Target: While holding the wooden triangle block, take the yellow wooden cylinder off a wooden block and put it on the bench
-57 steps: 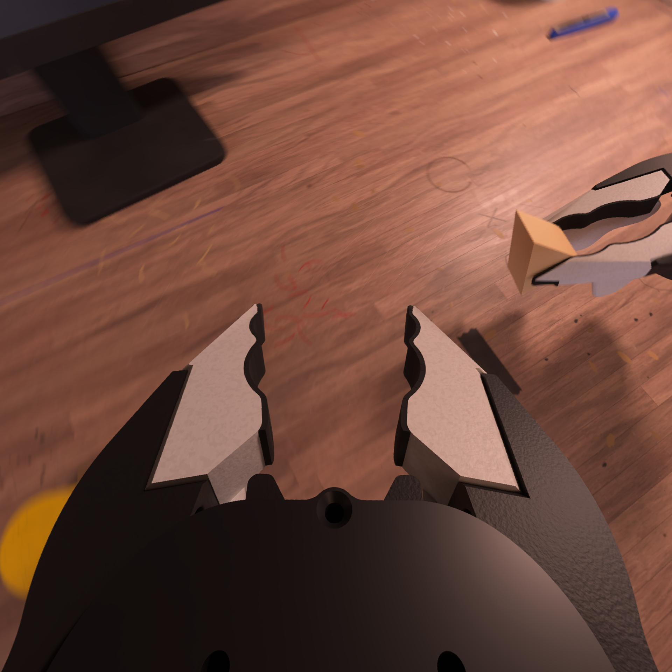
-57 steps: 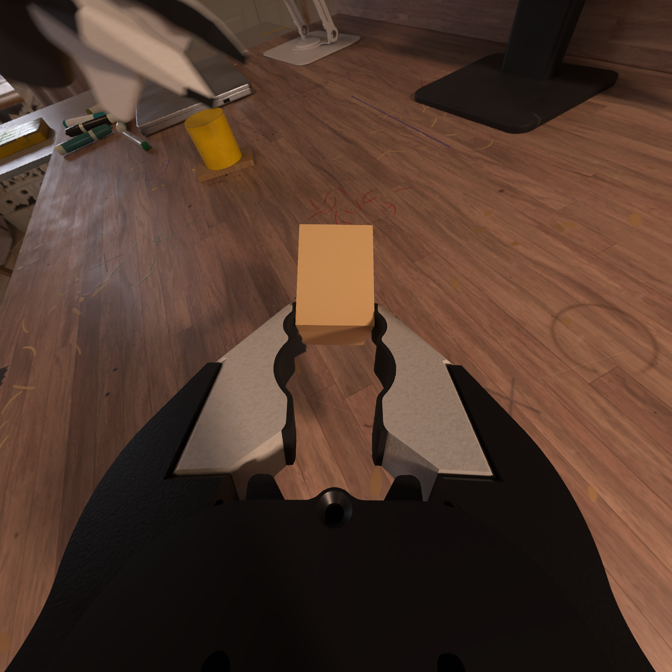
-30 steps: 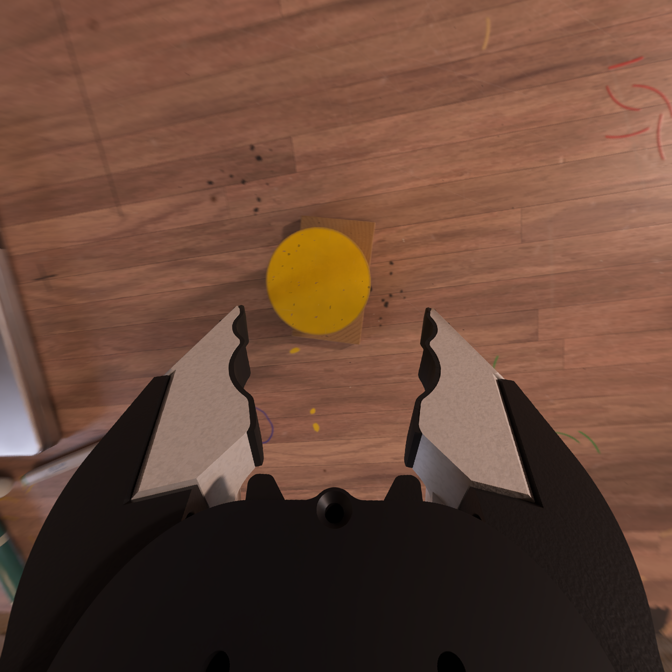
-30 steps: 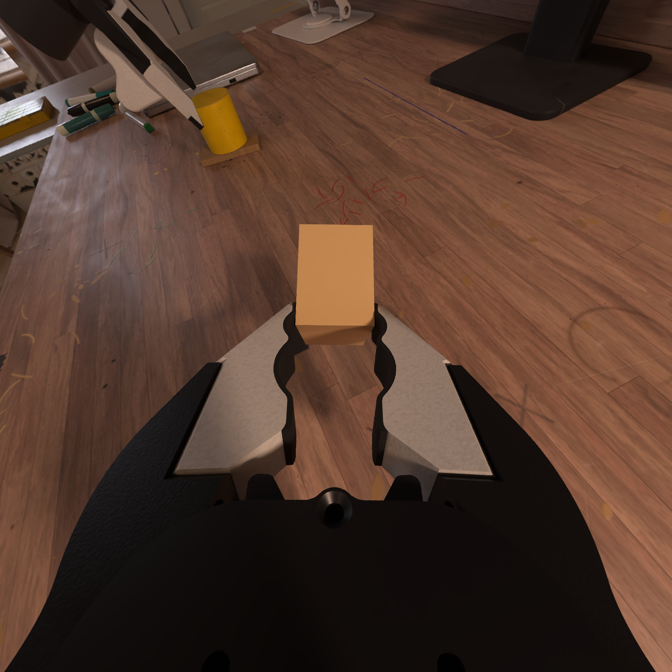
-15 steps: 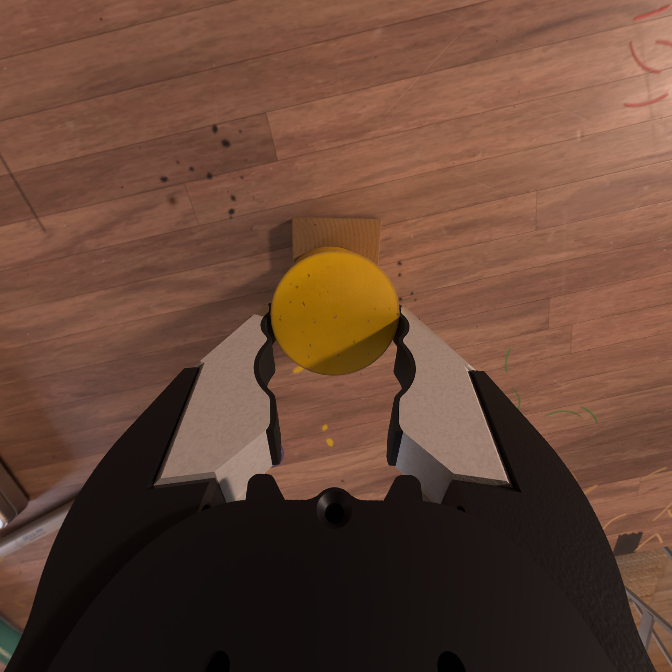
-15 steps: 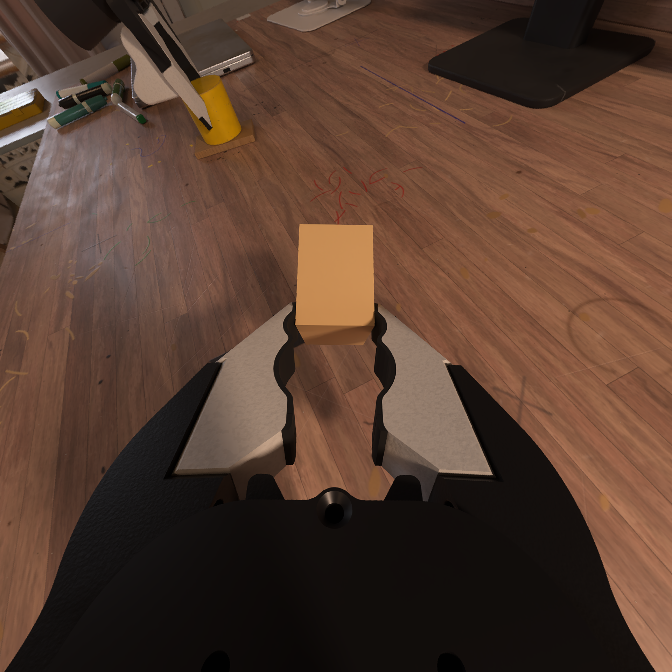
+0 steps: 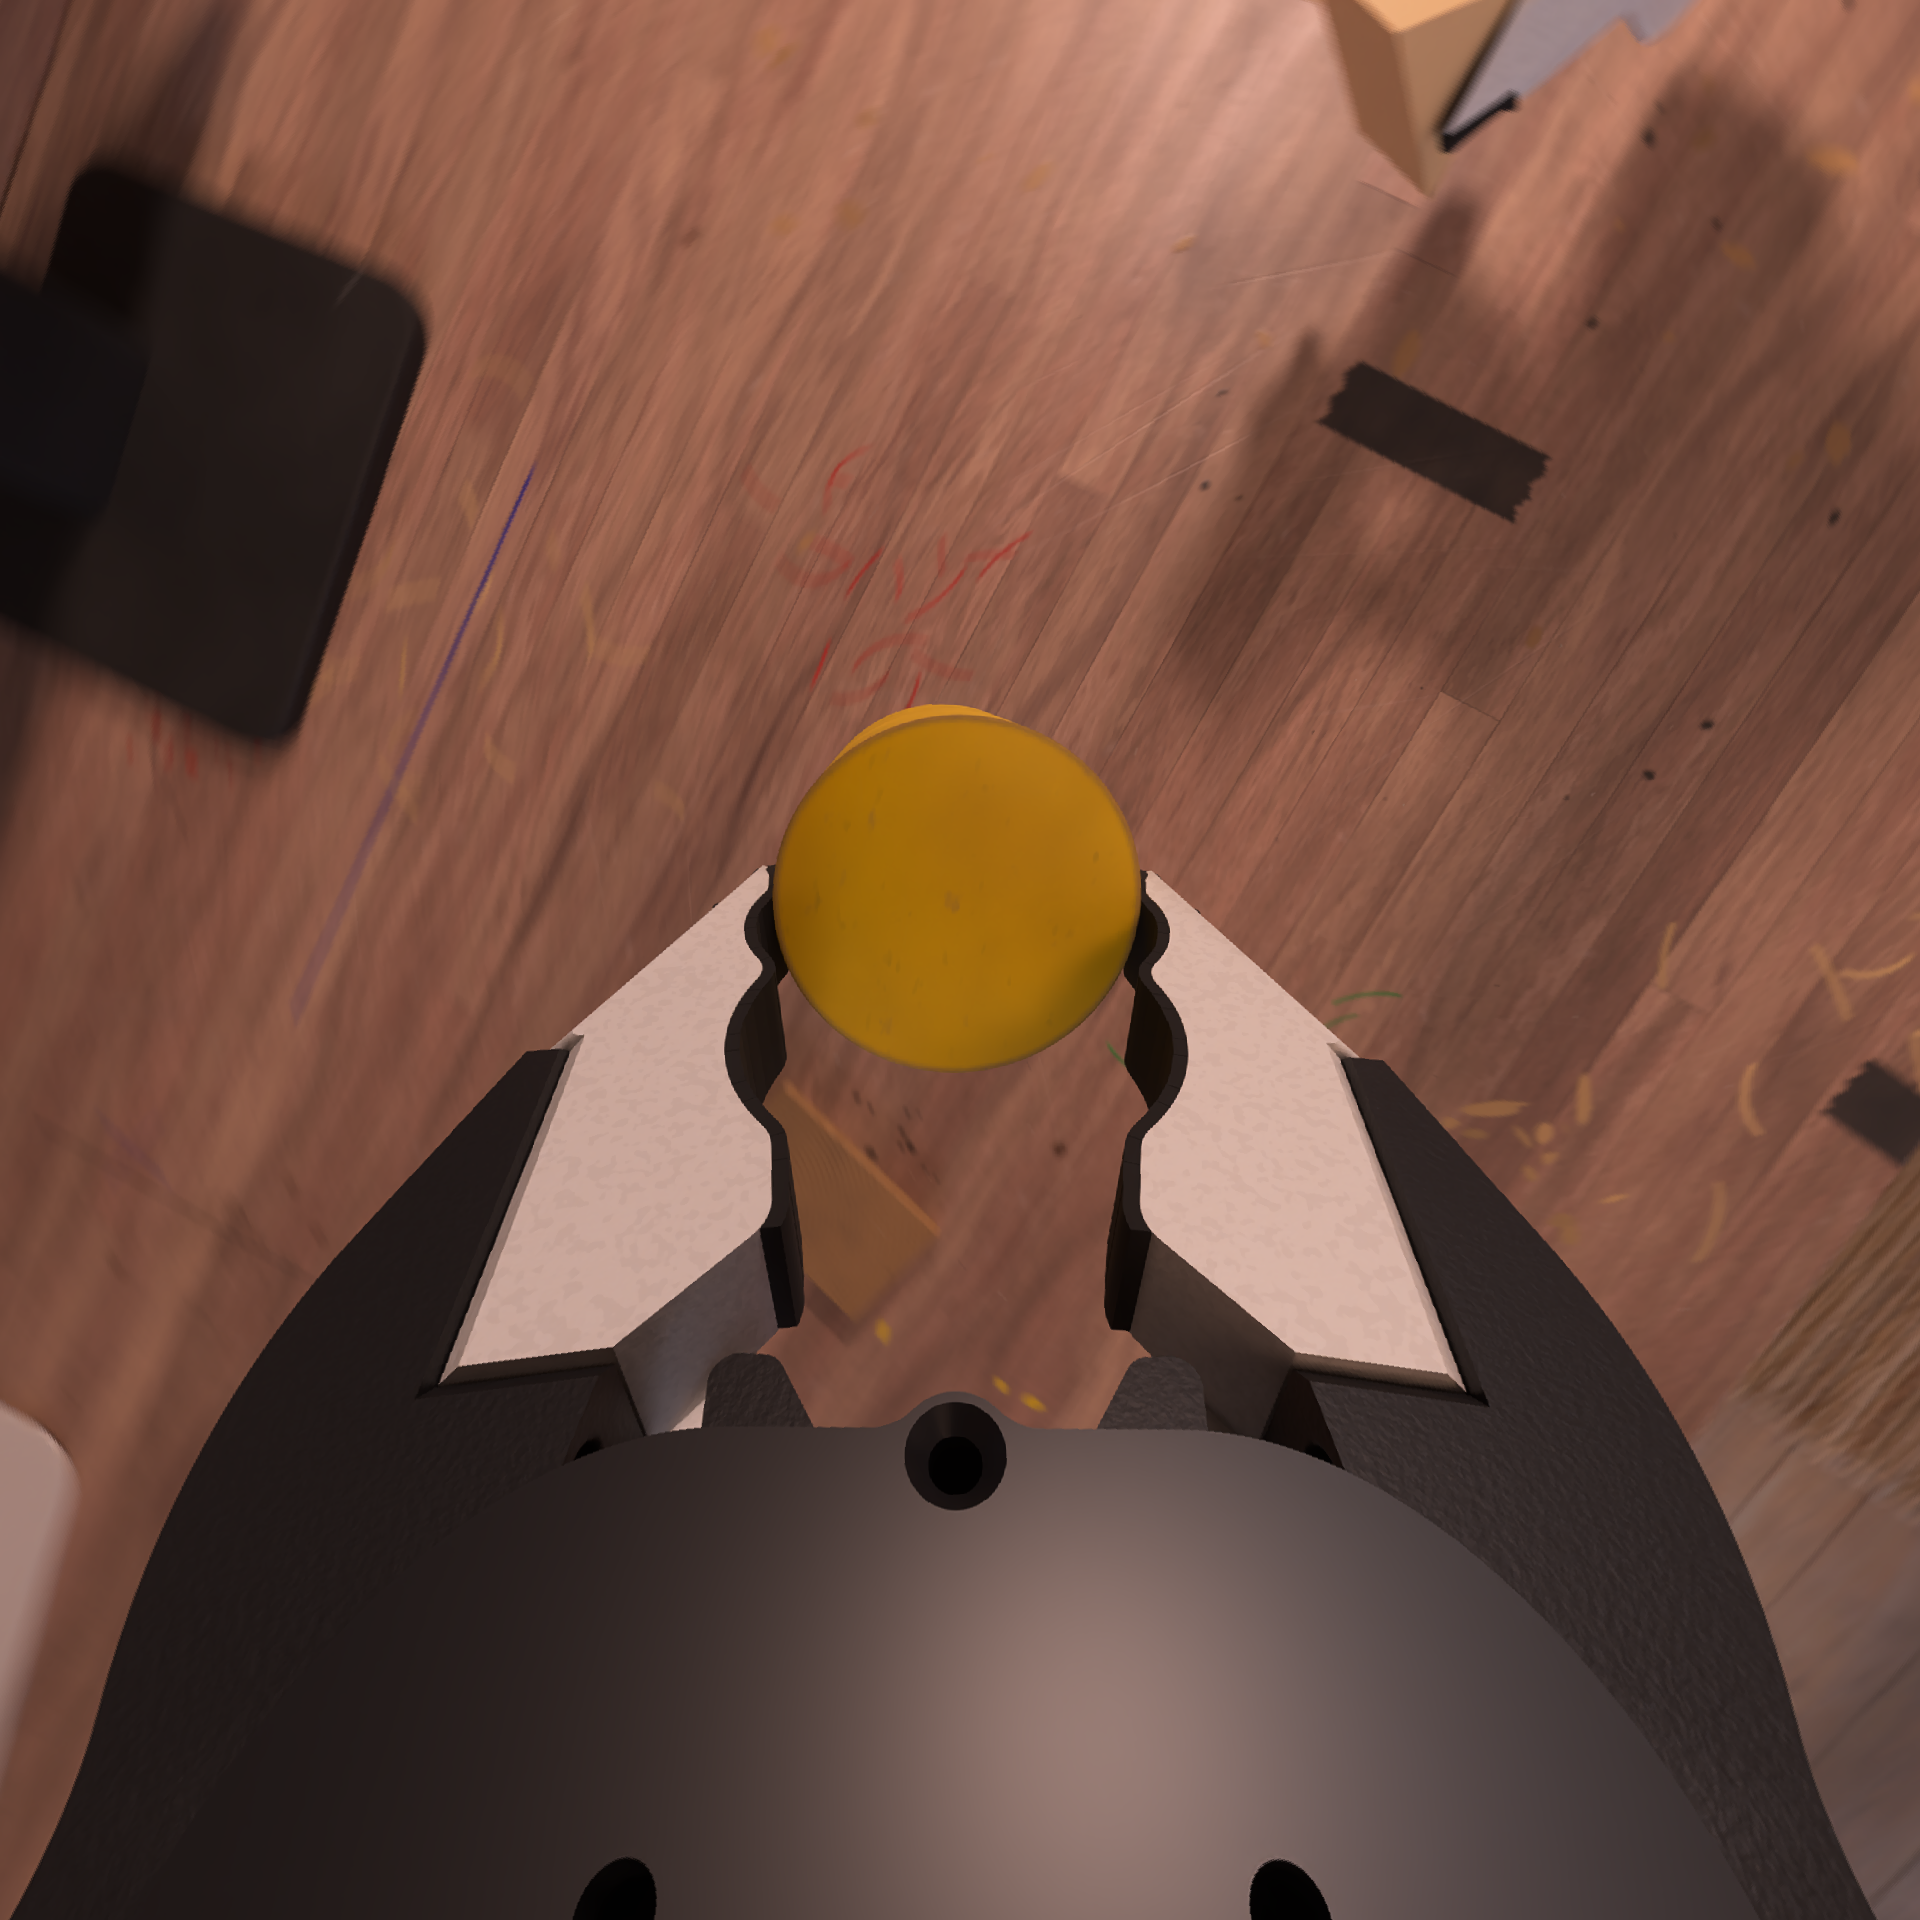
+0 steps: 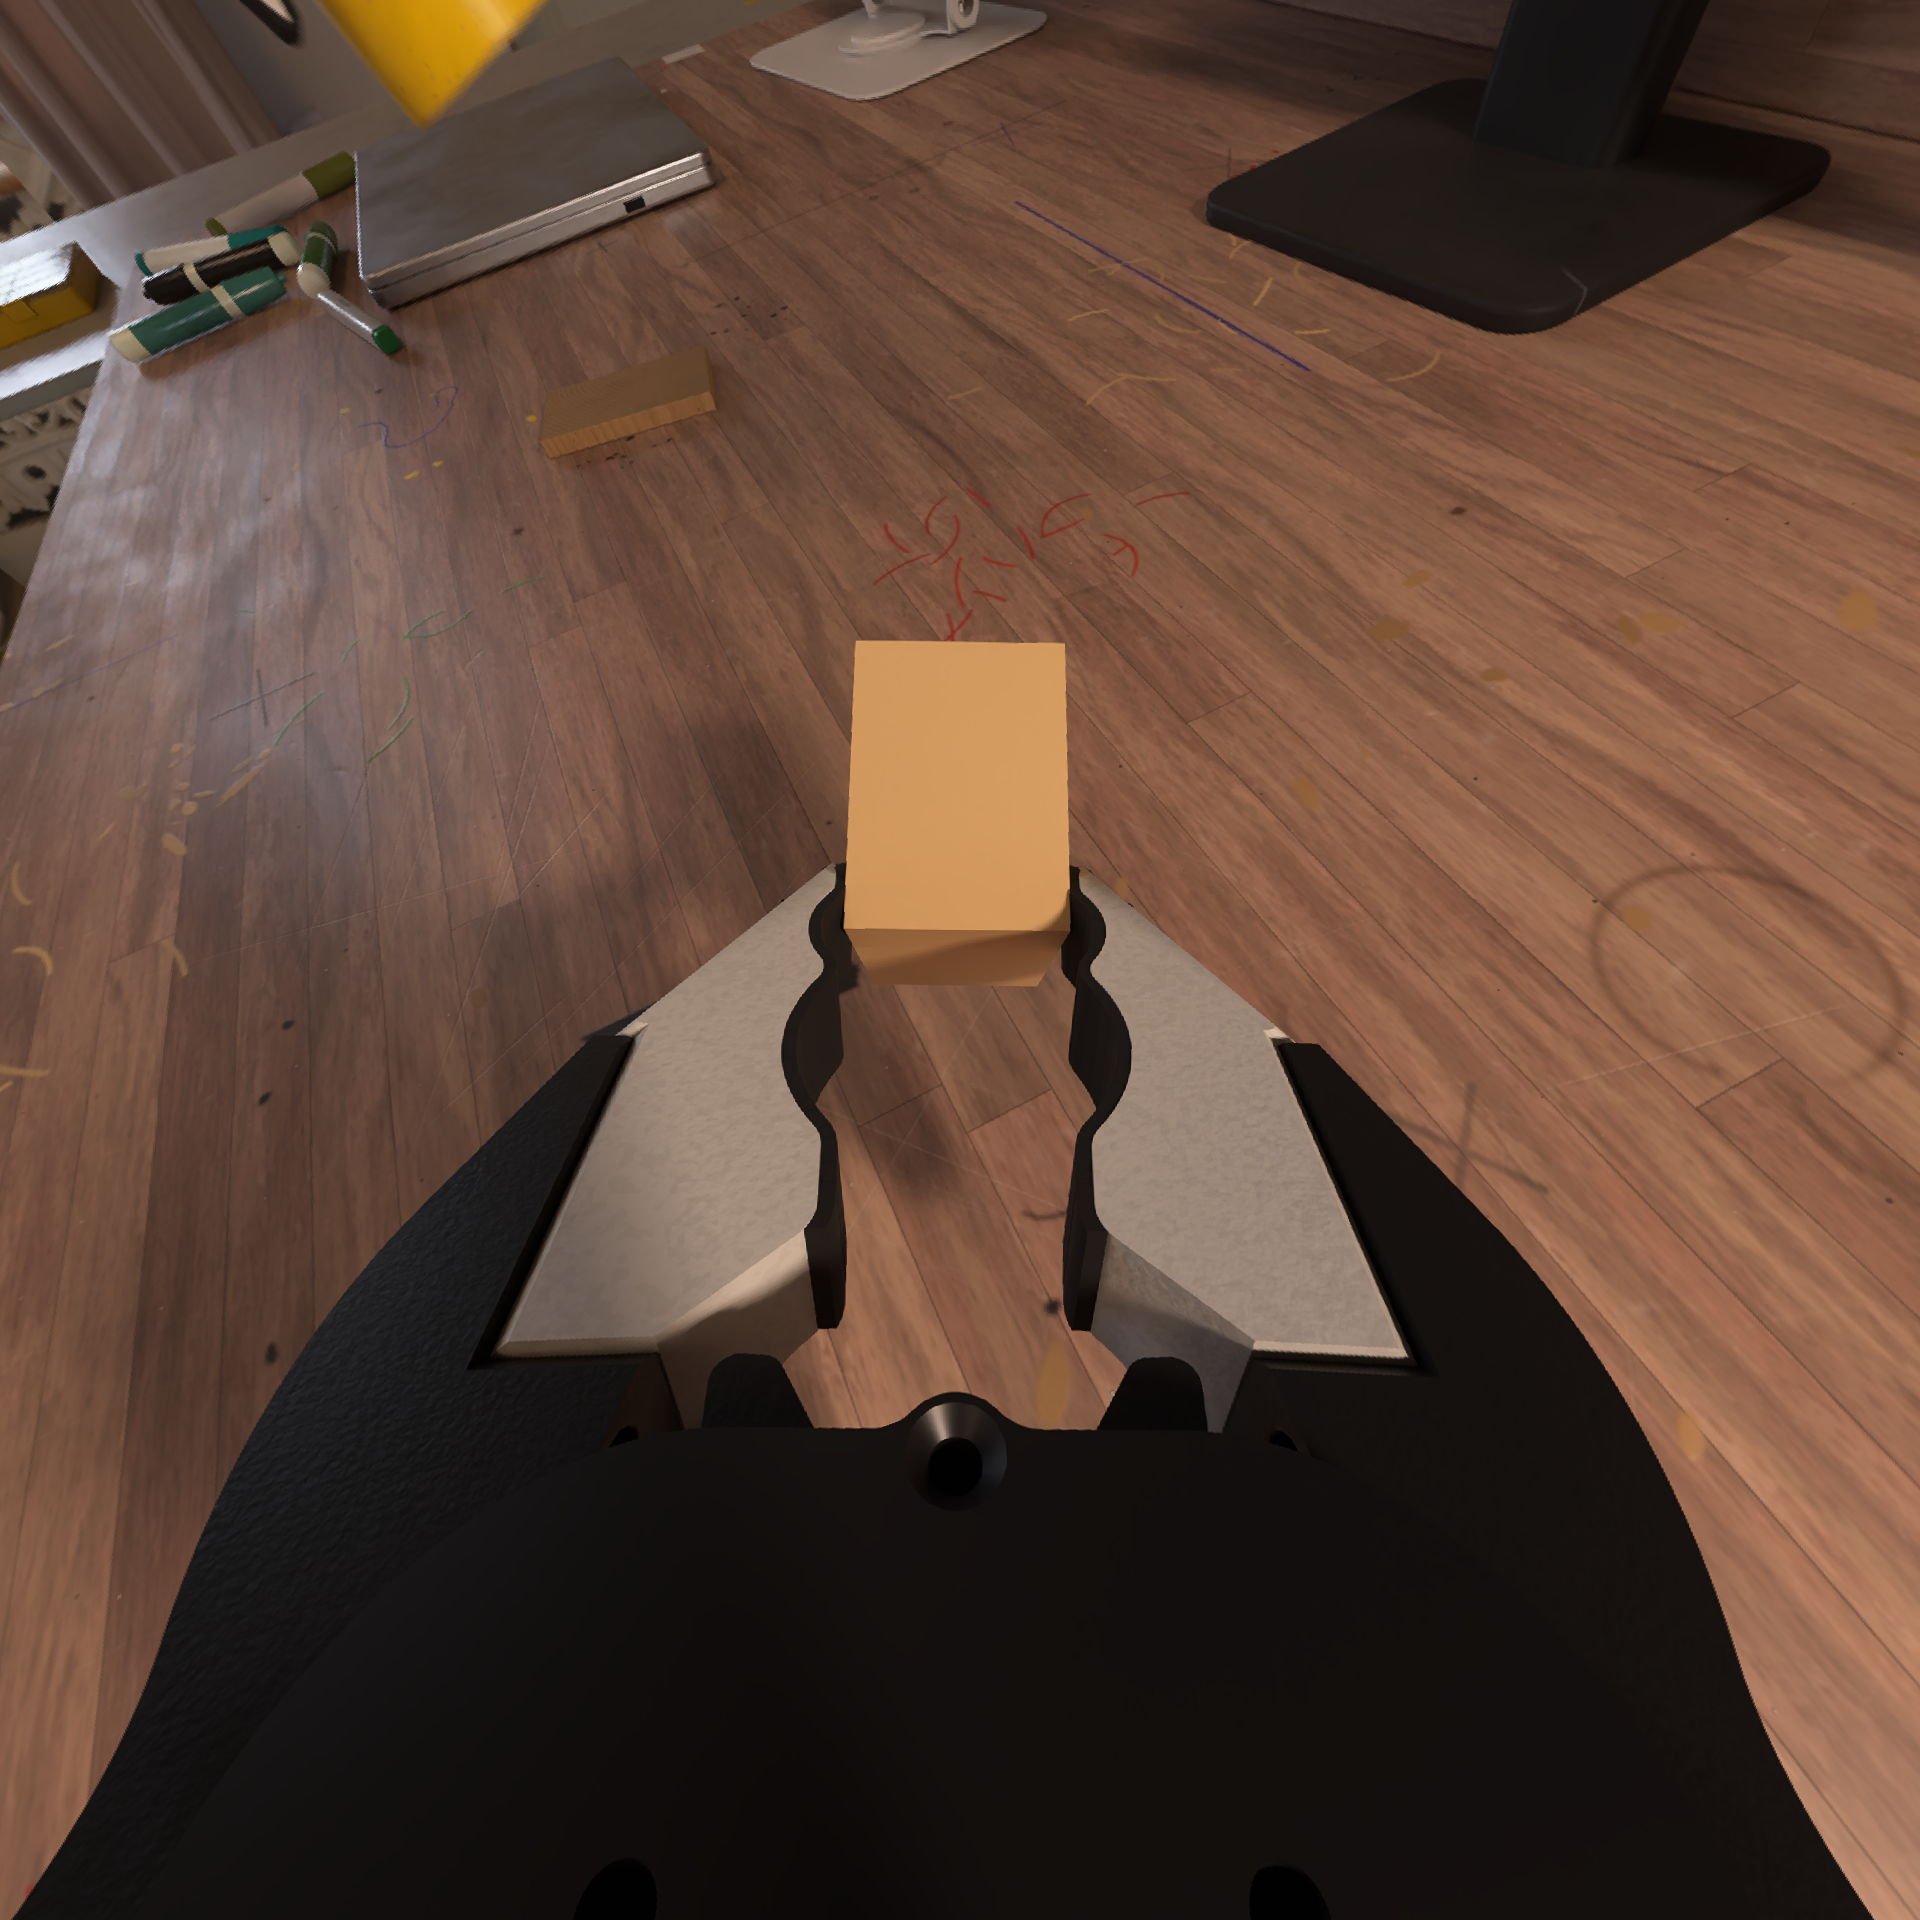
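Observation:
My left gripper [image 7: 956, 894] is shut on the yellow wooden cylinder [image 7: 954, 894] and holds it in the air above the bench. The flat wooden block [image 7: 852, 1205] it stood on lies bare on the bench below, between my fingers. In the right wrist view the cylinder [image 8: 436, 47] shows at the top left edge, high above that block [image 8: 629, 416]. My right gripper [image 8: 956, 914] is shut on the wooden triangle block [image 8: 956, 800], held above the bench. The triangle block also shows in the left wrist view [image 7: 1392, 73] at the top right.
A black monitor stand base [image 8: 1507, 208] sits at the far right; it also shows in the left wrist view [image 7: 197, 457]. A closed grey laptop [image 8: 520, 177], several markers [image 8: 229, 281] and a white stand base [image 8: 894, 42] lie at the far left. Red scribbles [image 8: 1018, 551] mark the bench middle.
My left gripper closed on the yellow cylinder, lifted it off the flat block and swung toward the bench middle. My right gripper kept holding the triangle block nearly still.

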